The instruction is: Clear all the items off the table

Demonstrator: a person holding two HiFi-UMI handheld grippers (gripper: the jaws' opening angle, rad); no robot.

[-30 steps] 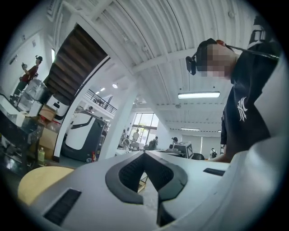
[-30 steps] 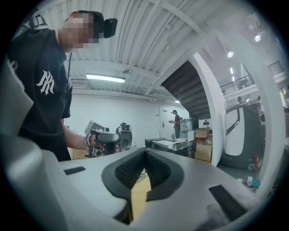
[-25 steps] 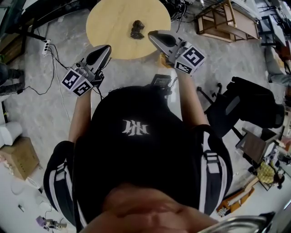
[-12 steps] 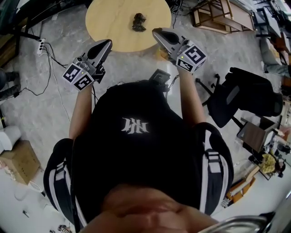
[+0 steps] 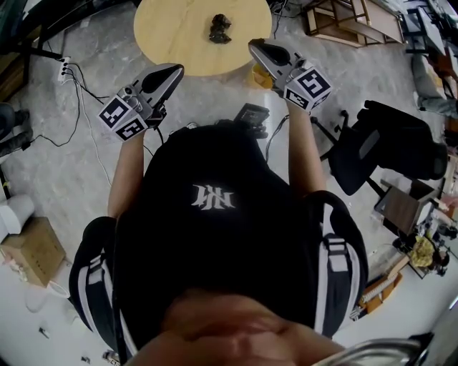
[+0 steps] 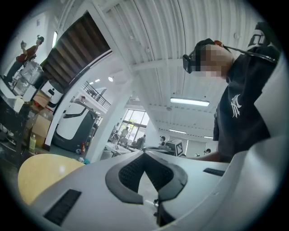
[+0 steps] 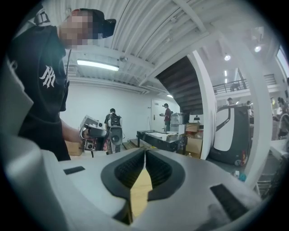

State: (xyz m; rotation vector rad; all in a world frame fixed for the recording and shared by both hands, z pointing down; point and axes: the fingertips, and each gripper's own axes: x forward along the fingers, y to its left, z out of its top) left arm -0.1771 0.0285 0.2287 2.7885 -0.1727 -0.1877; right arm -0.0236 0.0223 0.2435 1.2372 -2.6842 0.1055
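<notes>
A round light-wood table (image 5: 179,43) stands ahead of me in the head view, with one small dark object (image 5: 220,28) on it near the far middle. My left gripper (image 5: 177,69) hovers just off the table's near left edge, shut and empty. My right gripper (image 5: 254,46) is over the table's near right rim, also shut with nothing in it. In the left gripper view the left gripper (image 6: 144,152) points about level with its tips together, and the table (image 6: 43,173) shows at lower left. In the right gripper view the right gripper (image 7: 145,151) has its tips touching.
A black office chair (image 5: 390,154) stands to my right. A power strip with cables (image 5: 63,71) lies on the floor at left, a cardboard box (image 5: 28,250) behind left, and wooden frames (image 5: 351,21) beyond the table at right. Other people stand far off.
Both grippers have shifted slightly to the right and up in the head view. The table and the dark object sit a little higher in the picture. Jaws stay shut.
</notes>
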